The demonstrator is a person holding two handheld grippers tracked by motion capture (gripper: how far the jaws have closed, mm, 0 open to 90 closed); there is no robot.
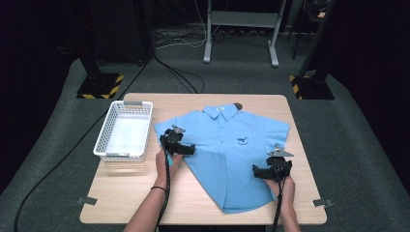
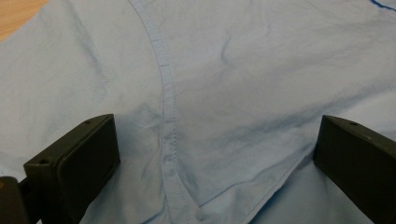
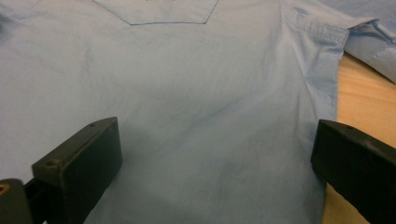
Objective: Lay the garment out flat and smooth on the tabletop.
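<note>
A light blue short-sleeved shirt (image 1: pixel 232 154) is lying front-up across the middle of the pale wooden bench (image 1: pixel 125 193), collar toward the far edge, with its left side folded in on a slant. The high view is showing what the gripper views are missing: a white plastic lattice basket (image 1: pixel 124 130) sitting beside the shirt's left sleeve, and a small dark emblem on the chest. The left gripper (image 1: pixel 176 145) is resting over the folded left side, and its own view is revealing a stitched seam running down the thin, softly creased cotton between jaws standing wide, clamping nothing. The right gripper (image 1: pixel 271 170) is sitting at the shirt's right edge; its view is showing the pointed pocket bottom and the hemmed sleeve, jaws likewise spread wide over flat cloth.
</note>
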